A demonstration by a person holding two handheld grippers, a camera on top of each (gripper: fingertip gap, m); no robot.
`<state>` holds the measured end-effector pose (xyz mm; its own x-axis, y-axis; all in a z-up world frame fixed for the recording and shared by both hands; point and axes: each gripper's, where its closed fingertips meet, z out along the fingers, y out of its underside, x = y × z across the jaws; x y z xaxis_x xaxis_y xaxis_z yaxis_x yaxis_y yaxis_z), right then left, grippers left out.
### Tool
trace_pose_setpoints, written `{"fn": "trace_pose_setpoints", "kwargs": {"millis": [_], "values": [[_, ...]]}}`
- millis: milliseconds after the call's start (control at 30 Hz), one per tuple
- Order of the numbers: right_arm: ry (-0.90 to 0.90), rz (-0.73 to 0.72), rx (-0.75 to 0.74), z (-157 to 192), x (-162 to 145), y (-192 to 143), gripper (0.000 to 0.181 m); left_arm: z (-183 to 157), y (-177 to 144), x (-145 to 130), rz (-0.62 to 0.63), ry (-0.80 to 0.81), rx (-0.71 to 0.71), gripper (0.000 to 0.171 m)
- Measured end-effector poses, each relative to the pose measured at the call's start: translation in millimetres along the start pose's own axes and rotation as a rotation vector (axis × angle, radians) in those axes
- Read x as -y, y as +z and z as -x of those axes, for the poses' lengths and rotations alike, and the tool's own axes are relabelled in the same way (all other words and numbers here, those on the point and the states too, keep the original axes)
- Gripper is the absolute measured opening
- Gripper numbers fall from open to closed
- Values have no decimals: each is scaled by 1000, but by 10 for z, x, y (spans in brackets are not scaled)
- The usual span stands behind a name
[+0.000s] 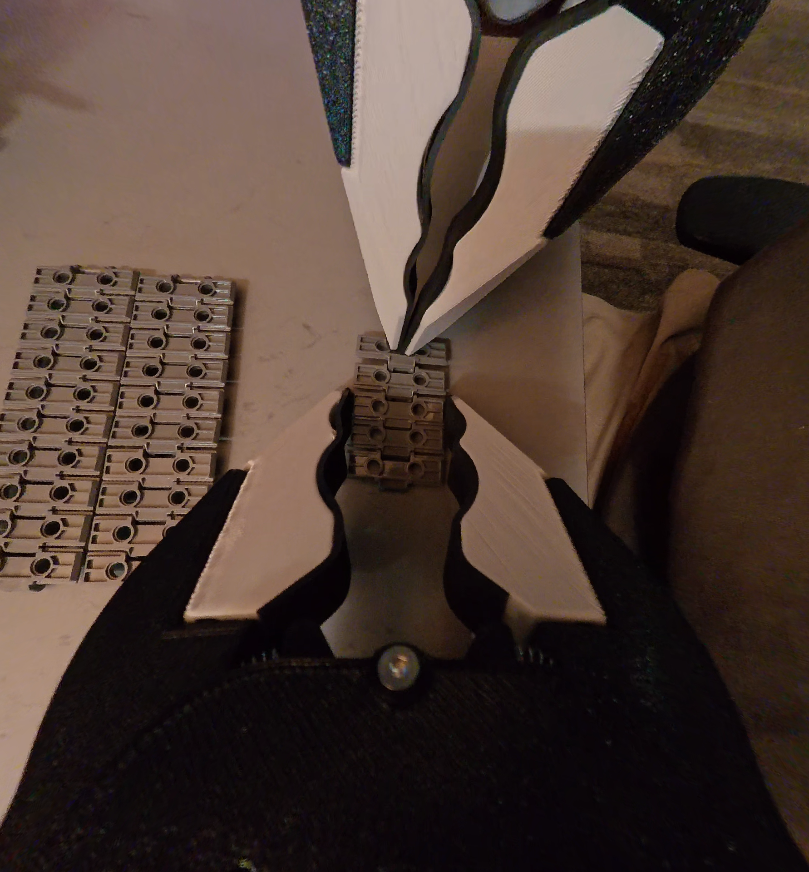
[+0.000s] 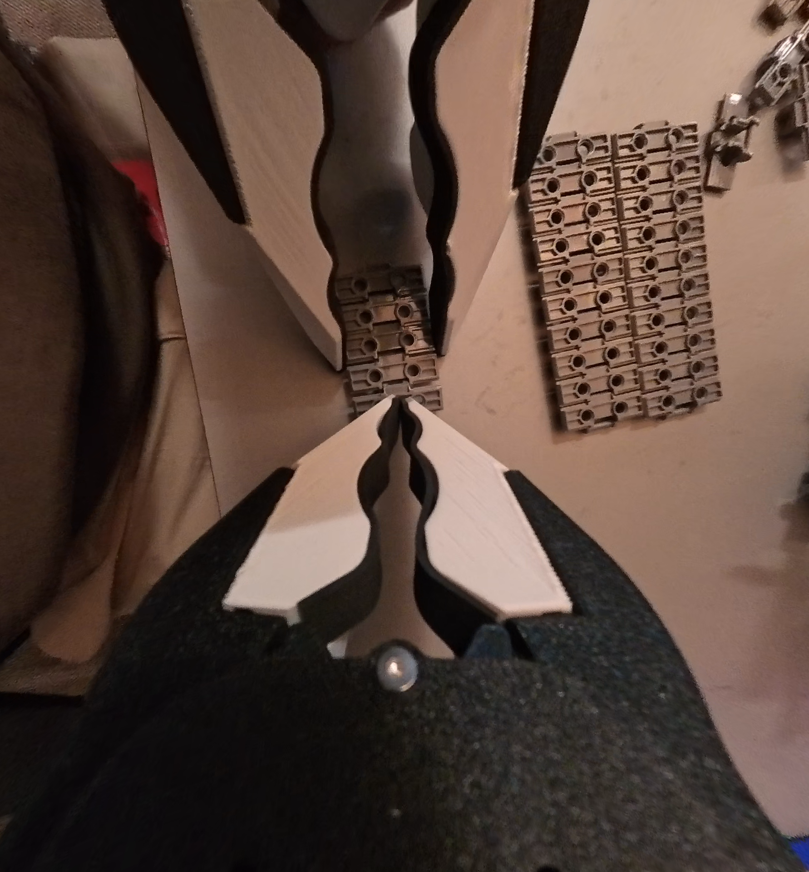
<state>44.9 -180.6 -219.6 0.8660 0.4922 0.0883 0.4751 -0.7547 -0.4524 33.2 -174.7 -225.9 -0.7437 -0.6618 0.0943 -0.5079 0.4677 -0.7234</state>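
On table edge: left gripper (image 1: 399, 415) clamps link strip (image 1: 399, 401), far end hidden.

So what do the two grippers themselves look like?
Both match: the left gripper and right gripper have black bodies, the right's speckled. Each carries two white wedge-shaped fingers lined with wavy black pads, and a silver screw at the base. No cables or sleeves show.

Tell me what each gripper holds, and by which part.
The left gripper clamps the short grey link strip by its long sides. The right gripper, shut, presses its tips on the strip's end link.
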Motion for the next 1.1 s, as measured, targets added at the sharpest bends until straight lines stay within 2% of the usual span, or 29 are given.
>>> {"fn": "trace_pose_setpoints", "kwargs": {"millis": [200, 500, 633, 867, 1033, 1100], "values": [[9, 22, 56, 4, 7, 9, 0, 0, 1, 9, -2, 2, -3, 35], [168, 89, 256, 3, 12, 22, 0, 1, 7, 8, 0, 18, 10, 35], [213, 106, 294, 4, 24, 32, 0, 1, 10, 8, 1, 29, 21, 35], [154, 157, 206, 18, 114, 83, 0, 6, 11, 1, 3, 45, 36, 36], [140, 97, 90, 10, 116, 77, 0, 7, 0, -20, 9, 26, 24, 38], [134, 53, 17, 0, 160, 95, 0, 14, -28, -43, 9, 24, 32, 49]]}}
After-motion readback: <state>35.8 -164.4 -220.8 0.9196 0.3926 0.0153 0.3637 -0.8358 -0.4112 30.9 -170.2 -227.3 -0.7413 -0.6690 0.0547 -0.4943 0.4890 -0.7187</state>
